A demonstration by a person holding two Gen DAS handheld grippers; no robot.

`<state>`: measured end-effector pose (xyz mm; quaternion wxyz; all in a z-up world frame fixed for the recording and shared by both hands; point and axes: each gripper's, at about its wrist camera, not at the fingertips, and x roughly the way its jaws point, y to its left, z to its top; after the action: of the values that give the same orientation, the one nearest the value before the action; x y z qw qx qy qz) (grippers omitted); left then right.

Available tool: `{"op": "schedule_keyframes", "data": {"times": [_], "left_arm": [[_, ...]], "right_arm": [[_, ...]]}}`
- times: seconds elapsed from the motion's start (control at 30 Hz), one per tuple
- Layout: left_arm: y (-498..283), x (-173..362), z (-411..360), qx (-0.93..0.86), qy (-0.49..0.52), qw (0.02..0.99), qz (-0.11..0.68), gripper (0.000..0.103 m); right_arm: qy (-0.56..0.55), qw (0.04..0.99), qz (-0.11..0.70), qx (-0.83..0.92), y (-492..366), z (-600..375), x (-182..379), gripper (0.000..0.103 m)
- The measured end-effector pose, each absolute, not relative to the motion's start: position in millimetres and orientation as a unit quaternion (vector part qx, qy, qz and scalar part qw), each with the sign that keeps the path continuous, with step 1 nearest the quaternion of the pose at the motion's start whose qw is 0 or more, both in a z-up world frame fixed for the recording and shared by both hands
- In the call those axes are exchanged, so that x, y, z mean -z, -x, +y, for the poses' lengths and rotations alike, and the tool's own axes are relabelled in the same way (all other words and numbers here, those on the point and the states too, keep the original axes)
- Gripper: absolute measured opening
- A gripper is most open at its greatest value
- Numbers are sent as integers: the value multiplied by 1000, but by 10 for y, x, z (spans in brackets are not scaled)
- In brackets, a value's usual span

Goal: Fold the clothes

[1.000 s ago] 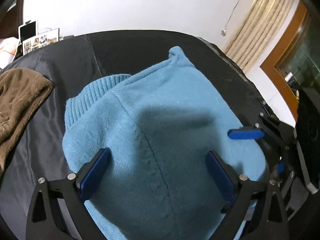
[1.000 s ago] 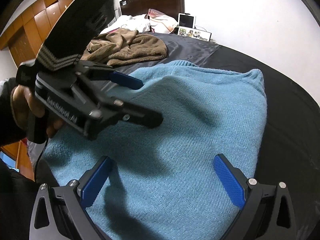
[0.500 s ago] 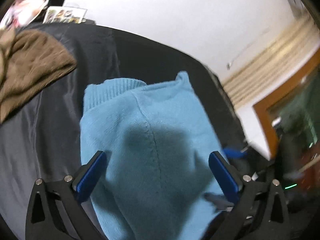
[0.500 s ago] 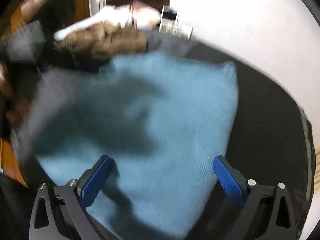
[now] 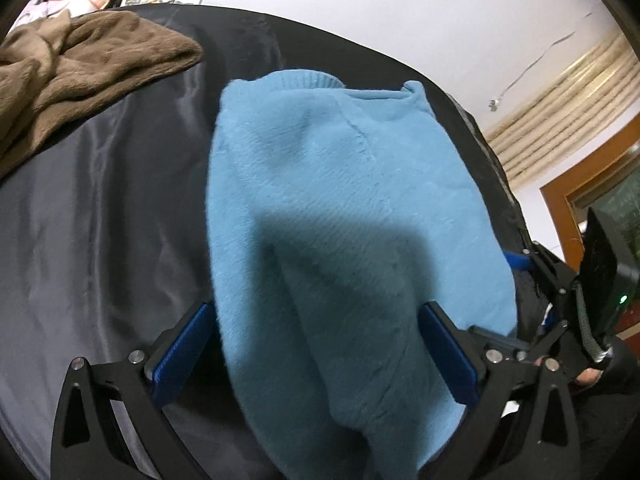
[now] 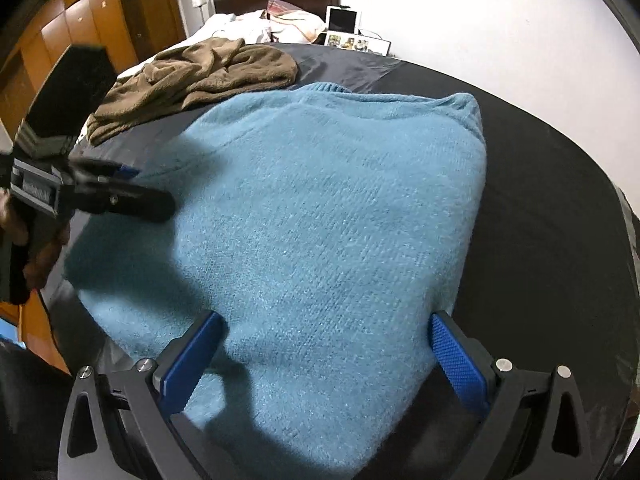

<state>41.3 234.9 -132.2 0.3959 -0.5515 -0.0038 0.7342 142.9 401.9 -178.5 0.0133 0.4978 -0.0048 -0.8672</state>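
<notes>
Lying on the bed (image 6: 540, 184), the sweater (image 6: 328, 216) is already folded into a compact bundle, its ribbed collar at the far end and its near edge just in front of both tools. It rests on a dark, glossy sheet (image 5: 100, 220).

Left gripper (image 5: 316, 352): jaws wide apart, holding nothing; the sweater's near end sits between and below them, and whether they touch the knit cannot be told. In the right wrist view this tool (image 6: 120, 196) hovers over the sweater's left edge.

Right gripper (image 6: 328, 364): jaws likewise spread wide and empty, straddling the near right corner.

Findings on risk, as judgement:
- The knit is thick and soft. A pinch at the near edge may take only the top layer, so that lifting peels the bundle open instead of folding it.
- The sheet looks slick. A push or drag may slide the whole sweater rather than crease it.
- Uneven lifting by the two tools would skew the fold and leave the corners mismatched.
- A seam ridge runs lengthwise on top; folding across it may leave a lump.

A brown blanket (image 6: 200, 72) lies well apart towards the headboard, with framed photos (image 6: 356, 44) against the wall beyond; neither obstructs the work.
</notes>
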Motion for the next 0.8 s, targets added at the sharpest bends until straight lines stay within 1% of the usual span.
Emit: {"op": "schedule_keyframes", "data": {"times": [0.17, 0.27, 0.37, 0.57, 0.7, 0.8], "left_arm": [[-565, 1198, 2291, -741, 545, 393, -1, 102], [-719, 1116, 2309, -741, 537, 403, 23, 102], [-858, 1096, 2360, -736, 537, 411, 49, 102], [-964, 1263, 2491, -737, 547, 383, 108, 102], [-958, 1377, 2466, -738, 557, 364, 114, 102], [-978, 1383, 2403, -747, 545, 362, 114, 102]], "right_arm": [[-479, 2, -4, 878, -1743, 4108, 1638, 103], [-486, 3, 9, 874, -2015, 4149, 1655, 103], [-500, 7, 6, 866, -2149, 4189, 1703, 103], [-492, -18, -10, 870, -2006, 4290, 1721, 103], [-523, -29, 9, 852, -1907, 4339, 1900, 103], [-537, -20, -16, 843, -1910, 4438, 1960, 103]]}}
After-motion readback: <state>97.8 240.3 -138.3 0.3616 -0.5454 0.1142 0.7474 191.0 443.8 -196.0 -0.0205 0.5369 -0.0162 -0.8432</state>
